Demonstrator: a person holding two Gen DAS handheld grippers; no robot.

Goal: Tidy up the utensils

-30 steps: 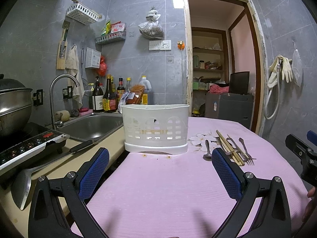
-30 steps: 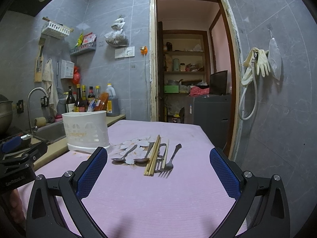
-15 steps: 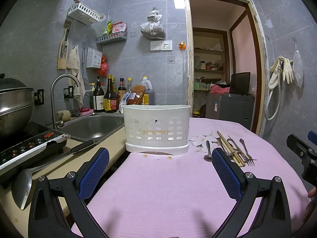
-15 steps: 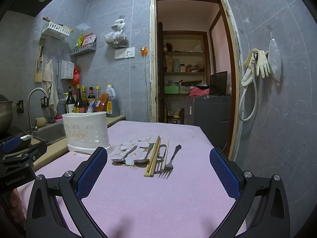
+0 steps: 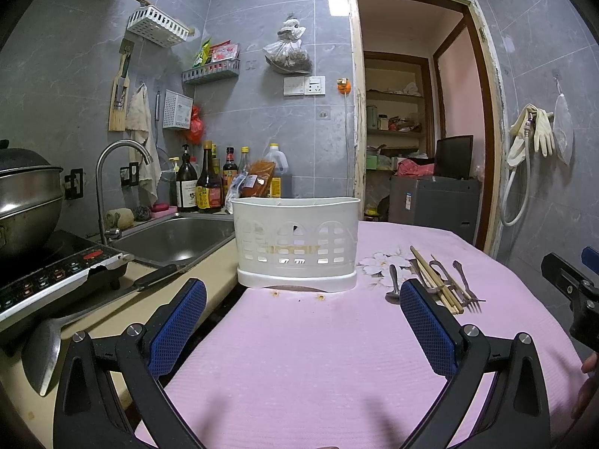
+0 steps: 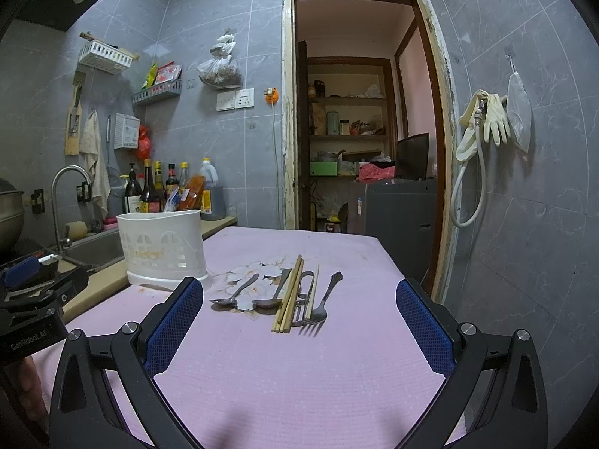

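**Both tongs spread, utensils loose on the bench**

While your left tongs [image 5: 299, 321] hang spread and empty over the pink mat [image 5: 318, 355], the white slotted caddy [image 5: 295, 243] stands right ahead of them at the bench's left edge. Nothing sits between the blue pads and the caddy. Its inside isn't visible from here, so can't tell what's in it.

Your right tongs [image 6: 299, 329] are spread too, holding nothing. Straight ahead of them, well short of the pads, lies the utensil row: two spoons [image 6: 234, 293], chopsticks [image 6: 290, 295], a fork [image 6: 322, 305], and another metal piece half under the chopsticks that I can't identify. Handles point away from you. All lie just right of the caddy.

Left of the bench: sink [image 5: 176, 237] with faucet, bottles [image 5: 204, 183] behind it, induction cooker [image 5: 48, 277] with a pot. Grey tiled walls, open doorway [image 6: 367, 112] beyond.
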